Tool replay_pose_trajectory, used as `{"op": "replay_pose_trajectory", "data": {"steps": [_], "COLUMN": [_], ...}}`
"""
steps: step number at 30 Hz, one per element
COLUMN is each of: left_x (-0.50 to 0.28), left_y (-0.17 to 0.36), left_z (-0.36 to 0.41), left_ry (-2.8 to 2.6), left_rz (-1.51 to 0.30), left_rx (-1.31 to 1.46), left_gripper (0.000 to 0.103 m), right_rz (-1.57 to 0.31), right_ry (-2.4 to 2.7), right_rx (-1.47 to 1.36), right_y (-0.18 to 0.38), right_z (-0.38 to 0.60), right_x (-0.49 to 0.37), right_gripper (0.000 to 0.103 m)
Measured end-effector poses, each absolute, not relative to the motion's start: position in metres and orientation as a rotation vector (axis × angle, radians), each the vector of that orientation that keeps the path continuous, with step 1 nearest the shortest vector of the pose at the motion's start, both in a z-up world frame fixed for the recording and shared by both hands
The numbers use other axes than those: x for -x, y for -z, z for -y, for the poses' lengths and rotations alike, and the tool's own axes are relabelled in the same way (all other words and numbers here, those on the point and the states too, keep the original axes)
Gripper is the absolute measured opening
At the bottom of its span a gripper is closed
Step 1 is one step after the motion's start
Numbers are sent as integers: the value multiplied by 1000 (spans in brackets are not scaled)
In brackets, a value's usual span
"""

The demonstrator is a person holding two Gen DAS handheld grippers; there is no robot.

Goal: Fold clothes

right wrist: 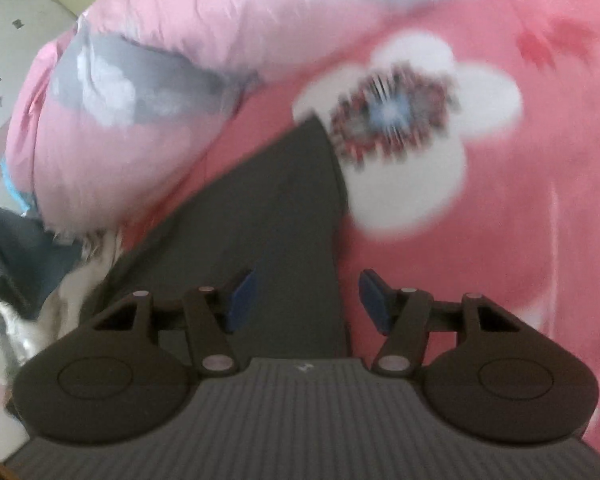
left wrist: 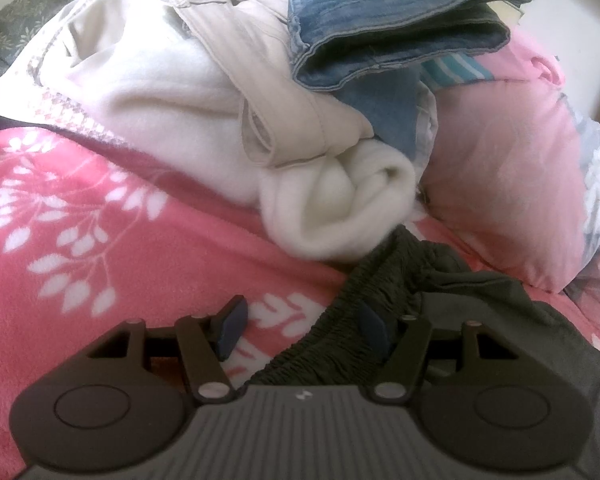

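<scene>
We see the dark olive garment [left wrist: 440, 292] at lower right of the left view, its elastic waistband [left wrist: 340, 344] running diagonally between the fingers of our left claw [left wrist: 304, 330], which stands spread over the pink bed cover [left wrist: 100, 220]. In the right view it stretches up toward frame centre [right wrist: 276, 216]; our right claw [right wrist: 306, 300], also spread, straddles its right edge. Both claws point low along the bed.
</scene>
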State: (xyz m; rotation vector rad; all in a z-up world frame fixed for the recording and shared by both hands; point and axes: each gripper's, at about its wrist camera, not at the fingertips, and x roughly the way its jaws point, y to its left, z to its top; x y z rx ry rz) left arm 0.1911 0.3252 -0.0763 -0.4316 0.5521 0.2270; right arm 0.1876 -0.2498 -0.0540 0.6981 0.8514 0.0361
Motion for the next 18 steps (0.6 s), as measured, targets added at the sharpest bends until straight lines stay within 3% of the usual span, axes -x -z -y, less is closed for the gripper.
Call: {"op": "replay_pose_trajectory", "data": {"steps": [8, 10, 12, 18], "left_x": [-193, -192, -192, -191], "left_y": [77, 77, 77, 78], "left_z": [-326, -326, -326, -327], "left_ry": [-228, -230, -230, -227], "left_rz": [-552, -551, -551, -548], "left_rx": [425, 426, 428, 441], "left_gripper": [63, 64, 64, 63], "right_rz": [-891, -882, -873, -793], "right_ry": [-66, -91, -117, -149], "right_rx": [-801, -797, -793, -743], "right_y": [83, 83, 82, 68], "right_z": [242, 238, 234, 228], "right_x": [-148, -151, -154, -137], "right_gripper": [58, 48, 6, 0]}}
